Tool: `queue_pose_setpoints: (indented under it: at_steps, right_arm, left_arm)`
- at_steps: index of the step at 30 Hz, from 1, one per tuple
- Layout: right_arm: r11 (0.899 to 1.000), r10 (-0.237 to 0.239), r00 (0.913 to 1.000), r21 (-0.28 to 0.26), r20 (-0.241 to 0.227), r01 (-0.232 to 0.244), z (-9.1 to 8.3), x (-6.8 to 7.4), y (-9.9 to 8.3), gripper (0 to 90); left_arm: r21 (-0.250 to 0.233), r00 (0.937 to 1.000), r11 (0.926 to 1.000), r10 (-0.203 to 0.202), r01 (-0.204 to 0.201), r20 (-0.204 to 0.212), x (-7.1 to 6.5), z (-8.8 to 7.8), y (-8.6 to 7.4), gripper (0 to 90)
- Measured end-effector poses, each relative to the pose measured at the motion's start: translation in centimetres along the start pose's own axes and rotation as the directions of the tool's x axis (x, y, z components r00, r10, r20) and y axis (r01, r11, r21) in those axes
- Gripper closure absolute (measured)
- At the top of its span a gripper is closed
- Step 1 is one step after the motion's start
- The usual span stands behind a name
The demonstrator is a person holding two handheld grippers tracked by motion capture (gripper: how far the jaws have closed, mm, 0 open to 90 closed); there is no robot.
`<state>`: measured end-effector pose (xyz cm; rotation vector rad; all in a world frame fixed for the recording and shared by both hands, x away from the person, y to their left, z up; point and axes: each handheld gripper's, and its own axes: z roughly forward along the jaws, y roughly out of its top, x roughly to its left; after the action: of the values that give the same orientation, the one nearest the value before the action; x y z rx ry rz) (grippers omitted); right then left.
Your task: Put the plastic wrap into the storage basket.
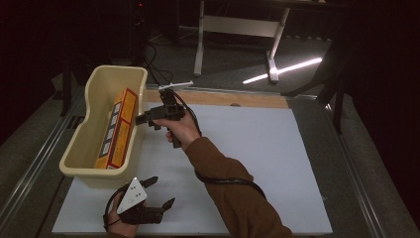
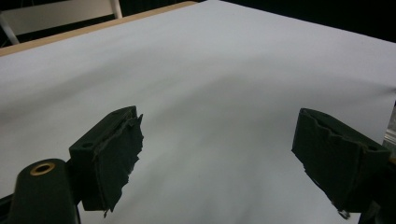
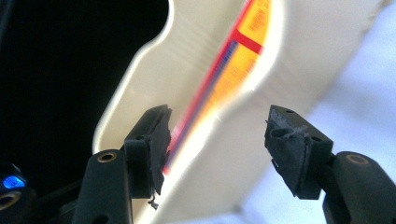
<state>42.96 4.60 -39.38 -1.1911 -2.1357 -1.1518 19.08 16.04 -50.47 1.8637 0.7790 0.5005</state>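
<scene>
Fingers (image 3: 154,149) on your right gripper (image 1: 141,119) are spread apart with nothing pinched between them. In the right gripper view the bin rim and the box sit in the gap beyond the tips, blurred, no pad touching either.

Your right gripper is held just above the right rim of the cream plastic bin (image 1: 81,144), jaws pointing left toward it. From the high view I can't tell whether the tips touch the rim.

Task thing: the long flat orange-and-yellow cardboard box (image 1: 119,129) with a red edge. It's standing on its long edge inside the bin, leaning along the right wall, running near-to-far. It lies just past your right fingertips, apart from them.

The bin sits at the left edge of the white sheet-covered table (image 1: 257,148), overhanging that edge, toward the far-left corner.

Your left gripper (image 1: 161,193), with the grey three-cornered plate on top, is at the near-left corner of the surface, in front of the bin. Its fingers (image 2: 116,158) stand wide apart over bare white surface, holding nothing. It's well apart from the box.
</scene>
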Motion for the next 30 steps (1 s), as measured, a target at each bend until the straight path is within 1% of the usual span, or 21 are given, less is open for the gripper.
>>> queue_pose_setpoints:
  at_steps: [1,4,6,7,9,10,12,14,15,17,18,21,22,23,24,25,26,27,28,29,30]
  right_arm:
    - [1.0,-0.022,0.9997,0.008,0.008,0.022,-0.5,-0.3,-0.5,39.0]
    - [0.997,-0.067,0.9966,0.026,0.048,0.066,-2.3,-1.6,-2.0,38.7]
    - [0.995,-0.101,0.9925,0.016,0.068,0.1,-3.8,-2.7,-3.1,38.2]
    - [0.993,-0.122,0.9891,0.012,0.082,0.122,-4.6,-3.3,-3.7,37.7]
    - [0.988,-0.155,0.98,0.0,0.125,0.156,-6.1,-4.3,-5.0,35.5]
    - [0.983,-0.18,0.9732,-0.006,0.143,0.182,-6.8,-4.9,-5.7,35.4]
    - [0.972,-0.224,0.9567,-0.035,0.186,0.234,-8.3,-5.8,-7.3,35.4]
    - [0.957,-0.27,0.9365,-0.048,0.224,0.287,-9.5,-6.7,-9.0,34.0]
    - [0.945,-0.299,0.9191,-0.052,0.256,0.322,-10.1,-7.1,-9.9,32.8]
    - [0.922,-0.351,0.8782,-0.046,0.325,0.385,-11.2,-7.8,-11.8,31.1]
    - [0.907,-0.38,0.8548,-0.037,0.353,0.419,-11.8,-8.1,-12.8,30.4]
    - [0.87,-0.438,0.7966,-0.025,0.417,0.492,-13.7,-9.2,-16.1,28.7]
    - [0.864,-0.442,0.7894,-0.034,0.427,0.502,-14.3,-9.8,-17.3,28.4]
    - [0.866,-0.432,0.7908,-0.044,0.433,0.498,-14.8,-10.5,-18.4,27.2]
    - [0.861,-0.431,0.7825,-0.053,0.449,0.505,-15.3,-11.2,-19.5,25.9]
    - [0.861,-0.422,0.7803,-0.067,0.462,0.504,-15.7,-11.9,-20.6,24.8]
    - [0.863,-0.414,0.784,-0.073,0.462,0.5,-16.1,-12.6,-21.7,23.9]
    - [0.864,-0.414,0.7814,-0.069,0.467,0.499,-16.4,-13.1,-22.7,22.4]
    - [0.864,-0.426,0.7662,-0.036,0.481,0.503,-16.6,-13.6,-23.5,20.4]
    - [0.861,-0.441,0.7461,0.0,0.499,0.509,-16.8,-13.8,-24.1,18.7]
    - [0.855,-0.453,0.7338,0.014,0.506,0.519,-17.0,-14.0,-24.7,17.6]
  left_arm:
    - [0.002,1.0,1.0,0.001,-0.001,0.0,0.0,0.0,0.0,15.4]
    - [0.004,1.0,1.0,0.001,-0.001,-0.001,0.0,0.1,0.0,15.4]
    - [0.005,1.0,1.0,-0.002,0.002,-0.003,0.1,0.1,0.0,15.4]
    - [0.006,1.0,1.0,-0.005,0.005,-0.005,0.1,0.1,0.0,15.4]
    - [0.009,0.9999,0.9999,-0.006,0.006,-0.009,0.2,0.2,0.0,15.4]
    - [0.01,0.9999,0.9999,-0.008,0.008,-0.011,0.3,0.2,0.0,15.4]
    - [0.013,0.9998,0.9999,-0.008,0.008,-0.016,0.3,0.2,-0.1,15.4]
    - [0.013,0.9998,0.9999,-0.01,0.01,-0.018,0.3,0.2,-0.1,15.4]
    - [0.014,0.9998,0.9998,-0.01,0.011,-0.019,0.3,0.2,-0.1,15.4]
    - [0.015,0.9998,0.9998,-0.009,0.009,-0.02,0.3,0.2,-0.1,15.4]
    - [0.017,0.9997,0.9998,-0.008,0.008,-0.022,0.3,0.2,-0.1,15.4]
    - [0.022,0.9996,0.9997,-0.008,0.009,-0.026,0.3,0.2,-0.1,15.4]
    - [0.025,0.9995,0.9996,-0.01,0.011,-0.029,0.3,0.2,-0.1,15.4]
    - [0.028,0.9995,0.9995,-0.01,0.011,-0.031,0.3,0.3,-0.2,15.4]
    - [0.031,0.9994,0.9994,-0.011,0.012,-0.032,0.3,0.3,-0.2,15.4]
    - [0.032,0.9994,0.9994,-0.01,0.011,-0.033,0.3,0.3,-0.2,15.4]
    - [0.032,0.9994,0.9995,-0.007,0.008,-0.034,0.2,0.3,-0.2,15.4]
    - [0.032,0.9994,0.9994,-0.007,0.008,-0.034,0.2,0.4,-0.2,15.4]
    - [0.034,0.9993,0.9994,-0.007,0.008,-0.037,0.2,0.4,-0.1,15.4]
    - [0.035,0.9992,0.9993,-0.008,0.01,-0.039,0.2,0.4,-0.1,15.4]
    - [0.038,0.9991,0.9992,-0.009,0.011,-0.041,0.2,0.5,-0.1,15.4]
